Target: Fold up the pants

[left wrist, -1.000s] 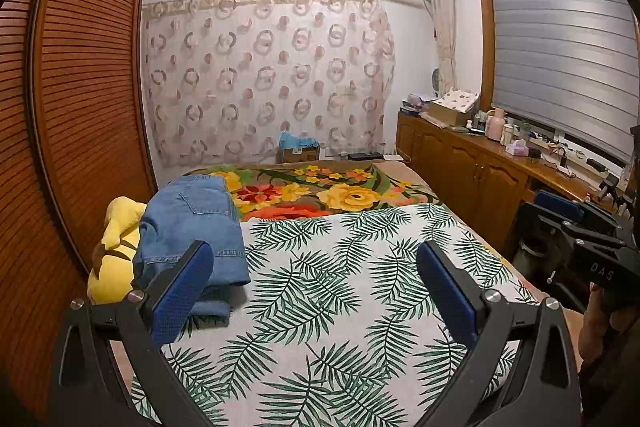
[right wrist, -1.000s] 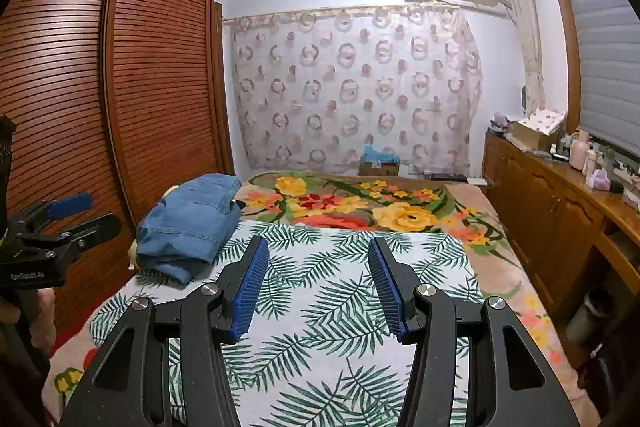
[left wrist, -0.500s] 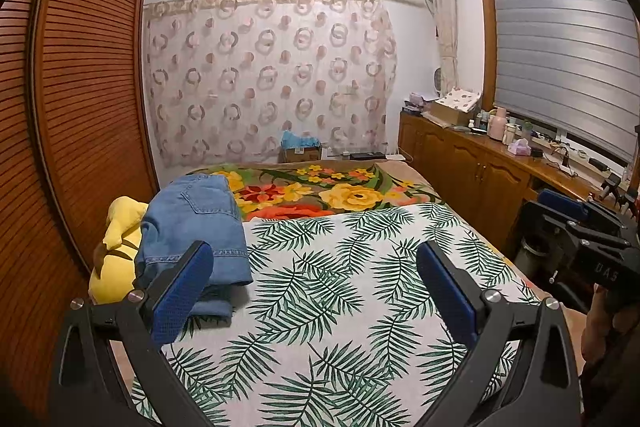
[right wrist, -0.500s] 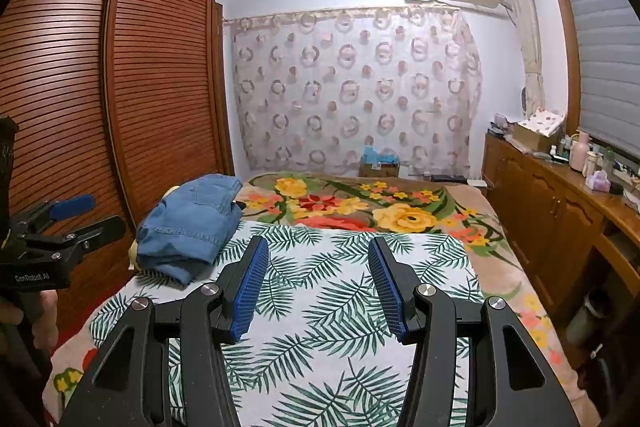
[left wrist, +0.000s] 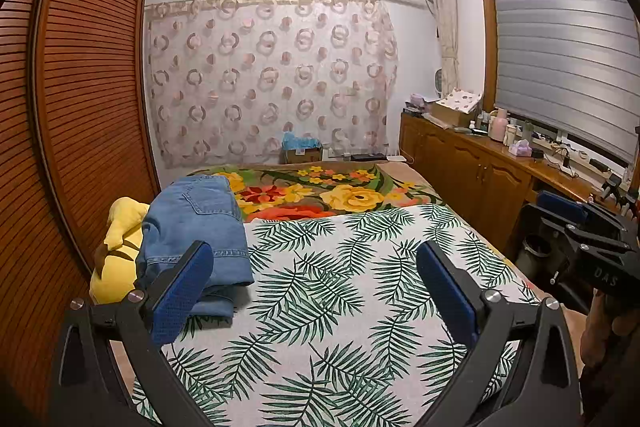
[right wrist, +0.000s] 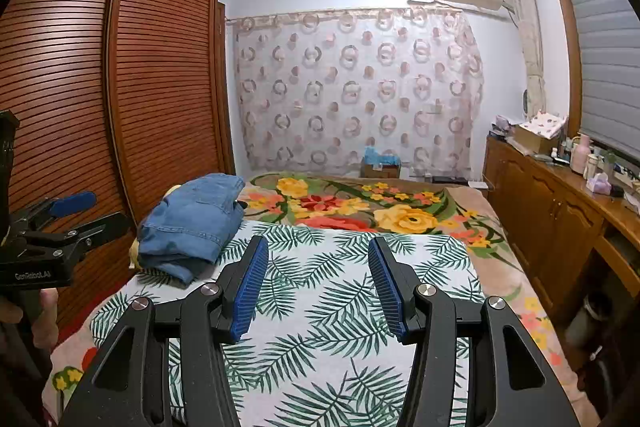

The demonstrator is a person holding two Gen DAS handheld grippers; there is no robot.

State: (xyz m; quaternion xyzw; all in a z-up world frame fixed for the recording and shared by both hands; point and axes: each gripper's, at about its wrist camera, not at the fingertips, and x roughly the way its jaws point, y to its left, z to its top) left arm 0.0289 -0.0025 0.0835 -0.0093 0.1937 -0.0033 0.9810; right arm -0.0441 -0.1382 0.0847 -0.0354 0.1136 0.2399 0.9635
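Holding both tongs empty over the bed (left wrist: pixel 328 307), I see the jeans (left wrist: pixel 196 227) bundled ahead and left of each. My left tongs (left wrist: pixel 316 291), jaws spread wide, are nearer; the denim lies just past their left finger. My right tongs (right wrist: pixel 318 287), jaws parted, sit farther off. Long axis looks to run away from me.

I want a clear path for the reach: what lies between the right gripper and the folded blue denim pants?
Only bare palm-leaf bedspread lies between the right gripper and the folded blue denim pants, seen in the right wrist view.
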